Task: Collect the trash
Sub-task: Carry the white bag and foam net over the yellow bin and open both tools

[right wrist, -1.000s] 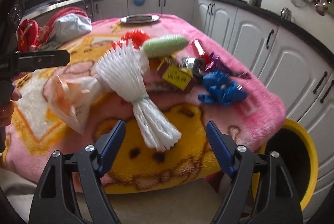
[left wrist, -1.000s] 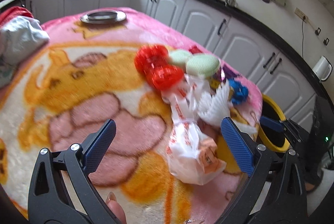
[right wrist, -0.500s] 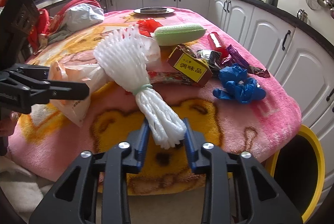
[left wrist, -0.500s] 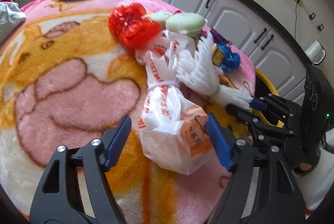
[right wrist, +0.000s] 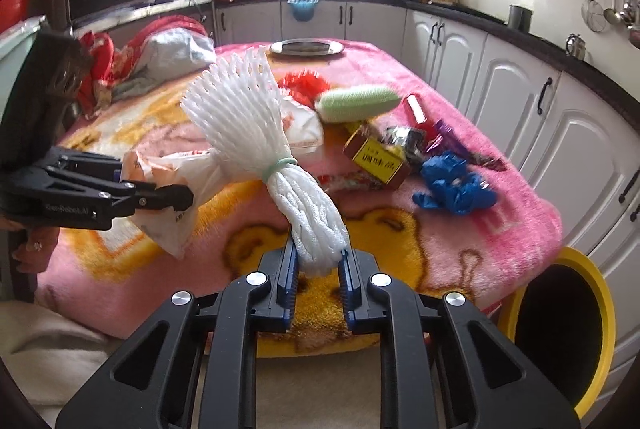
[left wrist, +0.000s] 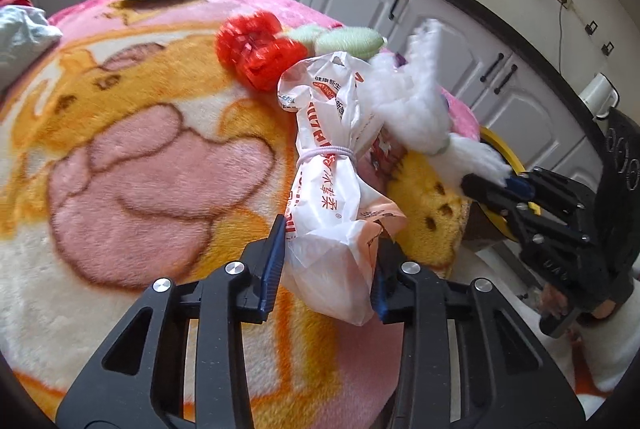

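The left gripper (left wrist: 326,269), half a second ago still open around the tied white plastic bag with red lettering (left wrist: 332,189), is now clamped on its bottom end. The right gripper (right wrist: 318,269) stays closed on the white foam fruit-net bundle (right wrist: 256,133), now raised clear of the pink-and-yellow cartoon blanket (right wrist: 460,245). The yellow-rimmed bin (right wrist: 596,329) stands beside the table.

Two tools are in view: the left tool (left wrist: 326,265) and the right tool (right wrist: 318,265). One white plastic bag (left wrist: 336,189). One white foam net bundle (right wrist: 256,125). One red foam net (left wrist: 256,49). One green foam net (right wrist: 356,103). One blue crumpled wrapper (right wrist: 456,185). One brown box (right wrist: 376,159). One yellow-rimmed bin (right wrist: 560,329). One metal tray (right wrist: 306,47).
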Demonstrator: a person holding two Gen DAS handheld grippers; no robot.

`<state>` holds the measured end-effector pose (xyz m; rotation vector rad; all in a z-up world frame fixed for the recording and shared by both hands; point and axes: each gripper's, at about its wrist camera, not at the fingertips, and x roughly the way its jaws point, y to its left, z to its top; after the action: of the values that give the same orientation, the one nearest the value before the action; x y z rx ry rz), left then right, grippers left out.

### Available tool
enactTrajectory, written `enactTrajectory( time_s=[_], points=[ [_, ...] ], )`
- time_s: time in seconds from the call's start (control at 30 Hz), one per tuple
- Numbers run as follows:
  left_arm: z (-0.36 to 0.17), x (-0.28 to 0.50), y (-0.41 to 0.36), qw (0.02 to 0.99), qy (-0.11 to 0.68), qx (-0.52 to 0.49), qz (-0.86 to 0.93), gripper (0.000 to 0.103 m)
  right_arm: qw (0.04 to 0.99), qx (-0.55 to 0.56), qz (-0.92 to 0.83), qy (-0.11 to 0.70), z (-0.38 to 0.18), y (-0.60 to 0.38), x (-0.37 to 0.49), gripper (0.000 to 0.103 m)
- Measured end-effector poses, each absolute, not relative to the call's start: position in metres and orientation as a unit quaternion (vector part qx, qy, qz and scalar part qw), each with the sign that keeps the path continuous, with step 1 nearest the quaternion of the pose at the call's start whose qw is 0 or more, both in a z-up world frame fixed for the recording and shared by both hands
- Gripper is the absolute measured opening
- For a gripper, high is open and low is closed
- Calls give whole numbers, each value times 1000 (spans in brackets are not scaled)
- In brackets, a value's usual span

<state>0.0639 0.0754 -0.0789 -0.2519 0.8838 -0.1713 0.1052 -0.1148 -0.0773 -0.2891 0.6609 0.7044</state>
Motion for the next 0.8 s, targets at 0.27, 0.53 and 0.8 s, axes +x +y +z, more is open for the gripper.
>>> enactTrajectory(
  time_s=[0.27,0.53,0.8],
  points=[
    [-29,55,60,922,365,-91,-86,28,902,-102,301,293,-42,-146,97,17],
    [3,76,11,934,332,-52,-119,28,929,-64,239,275,-16,-198,94,17],
    [10,100,-47,931,327,-32,-159,28,950,-30,154,269,-7,-264,98,17]
  ],
)
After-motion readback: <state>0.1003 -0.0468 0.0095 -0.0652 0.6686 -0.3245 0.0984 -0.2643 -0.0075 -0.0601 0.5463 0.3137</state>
